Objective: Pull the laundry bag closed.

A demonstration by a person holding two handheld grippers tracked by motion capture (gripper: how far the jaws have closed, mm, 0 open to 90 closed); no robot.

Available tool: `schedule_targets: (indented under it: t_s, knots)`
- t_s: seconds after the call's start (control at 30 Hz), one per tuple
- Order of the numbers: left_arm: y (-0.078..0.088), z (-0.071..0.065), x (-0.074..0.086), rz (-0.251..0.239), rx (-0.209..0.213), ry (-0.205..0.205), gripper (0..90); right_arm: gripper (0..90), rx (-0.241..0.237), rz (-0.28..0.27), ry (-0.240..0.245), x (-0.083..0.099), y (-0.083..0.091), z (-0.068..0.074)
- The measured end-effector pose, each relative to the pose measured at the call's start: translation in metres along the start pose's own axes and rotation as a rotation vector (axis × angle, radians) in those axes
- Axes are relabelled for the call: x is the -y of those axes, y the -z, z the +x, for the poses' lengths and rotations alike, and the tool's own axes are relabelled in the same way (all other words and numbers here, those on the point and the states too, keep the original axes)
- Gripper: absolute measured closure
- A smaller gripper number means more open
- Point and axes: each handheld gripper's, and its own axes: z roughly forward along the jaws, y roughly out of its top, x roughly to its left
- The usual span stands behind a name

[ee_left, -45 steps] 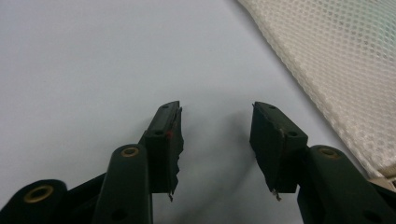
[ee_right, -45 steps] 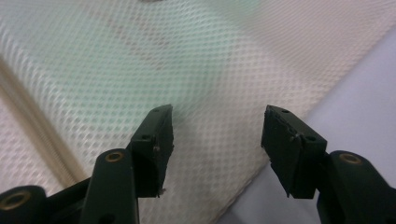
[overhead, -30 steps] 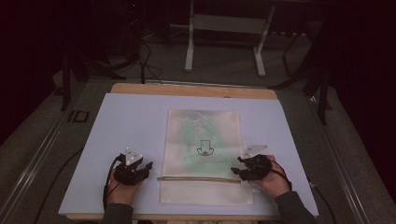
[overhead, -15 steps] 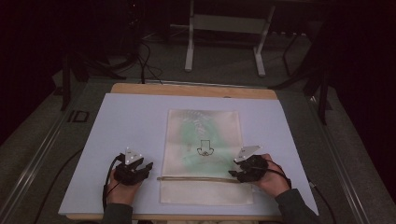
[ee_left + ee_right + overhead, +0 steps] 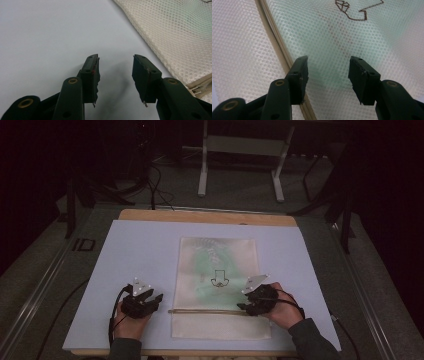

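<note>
- Cream mesh bag point(image 5: 218, 285) lies flat at the middle of our pale blue tabletop point(image 5: 140, 255), with green showing through it and a small dark outline drawing point(image 5: 219, 280) on top.
- A zipper point(image 5: 205, 311) crosses the bag near our edge.
- Our left claw point(image 5: 115, 72) hovers over bare tabletop just beside the bag's left edge, jaws apart, holding nothing.
- Our right claw point(image 5: 328, 72) sits over the mesh by the zipper, jaws apart, gripping nothing.

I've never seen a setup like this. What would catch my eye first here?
Probably the pale mesh bag lying flat in the middle of the light blue table, with something green showing through it and a zipper across its near part. Then the two black grippers: the right gripper open over the bag's zipper, the left gripper open just beside the bag.
</note>
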Motion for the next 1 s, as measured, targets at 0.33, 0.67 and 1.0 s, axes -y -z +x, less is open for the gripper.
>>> schedule_targets:
  t_s: [0.33, 0.67, 1.0]
  knots:
    - [0.000, -0.001, 0.000, 0.001, -0.003, -0.008, 55.0, 48.3, -0.019, 0.005, 0.033, -0.013, -0.003, 0.005]
    - [0.000, 0.000, 0.000, -0.003, -0.004, -0.007, 54.1, 48.3, -0.071, -0.001, 0.072, -0.029, -0.008, 0.012]
    - [0.000, 0.000, 0.000, -0.005, 0.001, -0.003, 54.2, 52.7, -0.121, -0.001, 0.089, -0.041, -0.014, 0.018]
